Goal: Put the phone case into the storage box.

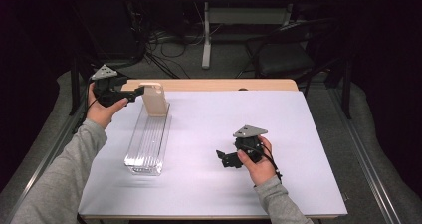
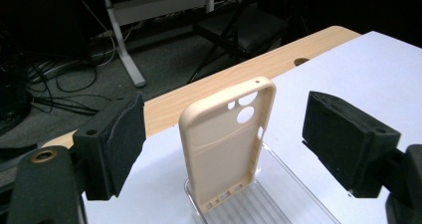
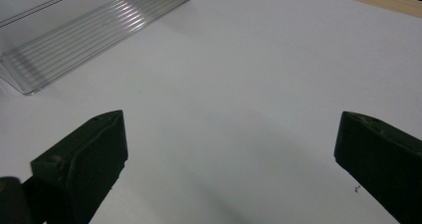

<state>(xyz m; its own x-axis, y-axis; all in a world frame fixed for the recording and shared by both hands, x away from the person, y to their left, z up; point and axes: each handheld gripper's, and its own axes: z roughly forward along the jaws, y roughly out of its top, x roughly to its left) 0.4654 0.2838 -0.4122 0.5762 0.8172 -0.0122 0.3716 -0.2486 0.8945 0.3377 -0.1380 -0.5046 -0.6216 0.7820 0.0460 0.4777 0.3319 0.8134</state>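
White tabletop (image 1: pixel 209 184): beige phone case (image 2: pixel 229 144) stands upright in the clear tray (image 1: pixel 148 144), untouched between the left gripper (image 2: pixel 224 144)'s wide fingers; right gripper (image 3: pixel 229 159) gapes empty.

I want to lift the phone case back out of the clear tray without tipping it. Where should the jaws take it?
Grip the phone case across its two long side rims, near the upper half, coming level from the left gripper's side. It stands upright at the far end of the clear tray, so both rims are exposed and its bottom edge is boxed in.
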